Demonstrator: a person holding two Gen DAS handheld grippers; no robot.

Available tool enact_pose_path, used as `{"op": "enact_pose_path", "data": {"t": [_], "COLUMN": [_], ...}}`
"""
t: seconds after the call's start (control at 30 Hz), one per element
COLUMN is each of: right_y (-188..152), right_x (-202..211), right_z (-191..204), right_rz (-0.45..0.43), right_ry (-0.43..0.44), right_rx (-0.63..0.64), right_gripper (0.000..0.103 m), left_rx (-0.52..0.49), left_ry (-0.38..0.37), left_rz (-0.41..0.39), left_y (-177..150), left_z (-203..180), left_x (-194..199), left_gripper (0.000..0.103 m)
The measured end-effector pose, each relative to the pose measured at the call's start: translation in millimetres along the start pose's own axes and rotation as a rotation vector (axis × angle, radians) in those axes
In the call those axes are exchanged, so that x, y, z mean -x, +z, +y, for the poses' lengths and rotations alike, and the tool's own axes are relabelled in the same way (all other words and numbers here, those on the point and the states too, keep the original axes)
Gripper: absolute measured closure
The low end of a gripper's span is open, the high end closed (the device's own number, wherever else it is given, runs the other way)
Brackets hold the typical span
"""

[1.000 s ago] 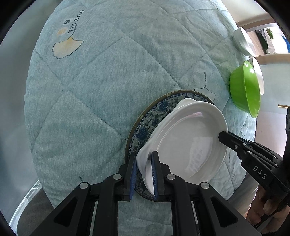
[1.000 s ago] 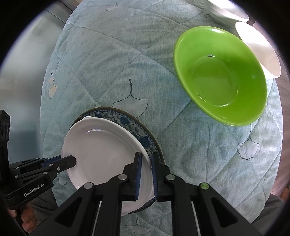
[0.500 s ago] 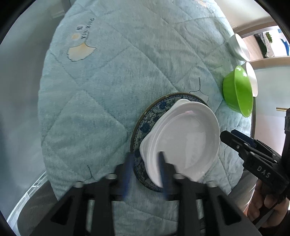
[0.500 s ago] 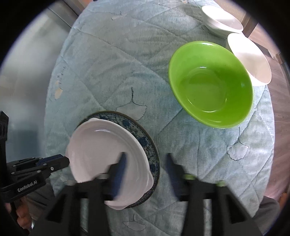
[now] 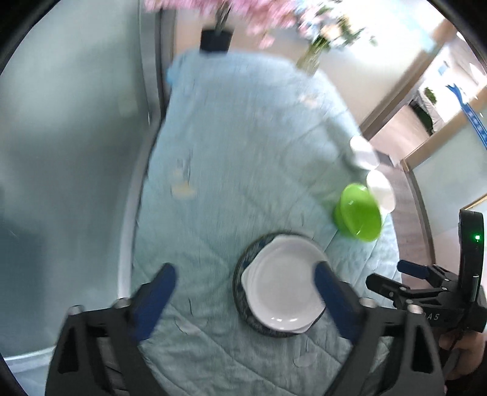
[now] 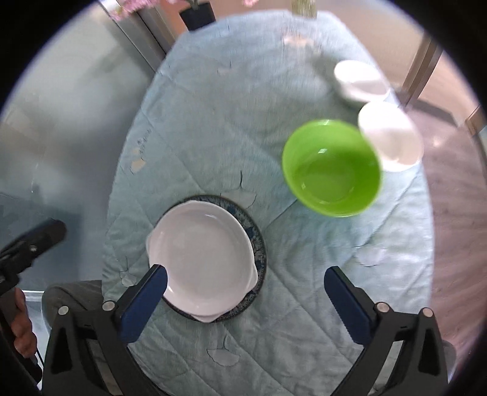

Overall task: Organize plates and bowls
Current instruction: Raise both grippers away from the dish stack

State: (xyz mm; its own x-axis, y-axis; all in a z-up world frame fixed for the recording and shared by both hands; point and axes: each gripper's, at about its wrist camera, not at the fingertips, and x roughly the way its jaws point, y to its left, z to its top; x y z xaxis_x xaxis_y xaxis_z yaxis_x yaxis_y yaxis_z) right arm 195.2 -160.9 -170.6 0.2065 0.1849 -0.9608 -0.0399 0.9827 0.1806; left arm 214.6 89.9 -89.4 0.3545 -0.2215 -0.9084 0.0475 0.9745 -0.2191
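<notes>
One view only, pink blossoms [image 5: 243,12] overhead

Round table under a quilted pale-blue cloth [image 6: 213,100]
Directly on it: blue-patterned plate [image 6: 259,240], glossy green bowl [image 6: 331,167], two white bowls [image 6: 392,134].

quilted blue tablecloth [image 6: 304,274], pink blossoms [image 5: 268,18]

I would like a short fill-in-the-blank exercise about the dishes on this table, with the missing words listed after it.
1. The white dish lies on top of a ____ patterned plate.
2. The largest bowl on the table is ____ in colour.
3. Beyond it stand ____ white bowls.
4. The quilted cloth covering the table is light ____.

Missing words: blue; green; two; blue
</notes>
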Motion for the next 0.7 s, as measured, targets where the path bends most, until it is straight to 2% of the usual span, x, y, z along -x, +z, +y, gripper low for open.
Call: {"op": "enact_pose_path", "data": {"t": [0.07,0.2,0.23,0.27,0.3,0.33,0.37,0.4,0.43,0.47,0.5,0.53,0.57,0.6,0.63,0.7], "right_y": [-7.8,-29.5,-35.8,-42.9,-46.5,-52.2,-60.3,-65.1,-70.3,-77.0,-81.9,-88.1,-93.6,-98.3,-106.0,-116.3], "right_x": [21.2,55.6,63.3,70.9,74.9,81.4,89.9,93.1,96.3,101.5,105.7,110.8,115.2,118.0,123.1,124.2], "right_z": [2.7,3.4,2.6,1.0,0.9,-0.8,-3.6,-4.4,-6.2,-9.8,-12.1,-14.8,-17.0,-18.3,-19.9,-17.6], "right_rz": [-0.044,-0.105,-0.118,-0.131,-0.143,-0.156,-0.177,-0.183,-0.175,-0.178,-0.186,-0.194,-0.200,-0.206,-0.232,-0.246], "right_ry": [-0.025,-0.060,-0.073,-0.084,-0.090,-0.096,-0.097,-0.103,-0.122,-0.117,-0.097,-0.073,-0.049,-0.034,-0.029,-0.052], "right_rx": [0.013,0.011,0.009,0.006,0.000,-0.008,-0.015,-0.015,-0.013,-0.018,-0.024,-0.027,-0.030,-0.033,-0.040,-0.023], "right_gripper": [0.001,0.001,0.001,0.001,0.001,0.003,0.032,0.082,0.096,0.098,0.098,0.091,0.050,0.000,0.002,0.000], "left_rx": [-0.039,-0.083,-0.100,-0.121,-0.130,-0.127,-0.118,-0.113,-0.121,-0.130,-0.134,-0.137,-0.135,-0.121,-0.100,-0.092], "left_ry": [0.025,0.031,0.029,0.030,0.019,-0.004,-0.025,-0.034,-0.030,-0.030,-0.024,-0.006,0.015,0.029,0.025,0.021], "left_rz": [-0.051,-0.055,-0.053,-0.048,-0.036,-0.022,-0.011,-0.019,-0.034,-0.056,-0.079,-0.082,-0.080,-0.097,-0.128,-0.120], "left_y": [-5.5,-23.4,-29.9,-37.4,-43.5,-50.0,-56.4,-63.7,-69.2,-74.3,-80.0,-84.1,-87.7,-92.4,-96.9,-105.3], "left_z": [-16.3,-48.6,-56.3,-65.2,-70.6,-75.8,-79.8,-86.2,-90.9,-95.8,-101.5,-103.7,-106.7,-106.1,-104.3,-103.4], "left_x": [21.0,39.3,44.3,48.9,50.9,51.2,53.1,56.2,60.6,66.7,74.7,79.0,82.2,88.7,94.6,98.4], "left_gripper": [0.003,0.007,0.019,0.049,0.067,0.101,0.102,0.102,0.102,0.099,0.090,0.049,0.000,0.003,0.002,0.002]}}
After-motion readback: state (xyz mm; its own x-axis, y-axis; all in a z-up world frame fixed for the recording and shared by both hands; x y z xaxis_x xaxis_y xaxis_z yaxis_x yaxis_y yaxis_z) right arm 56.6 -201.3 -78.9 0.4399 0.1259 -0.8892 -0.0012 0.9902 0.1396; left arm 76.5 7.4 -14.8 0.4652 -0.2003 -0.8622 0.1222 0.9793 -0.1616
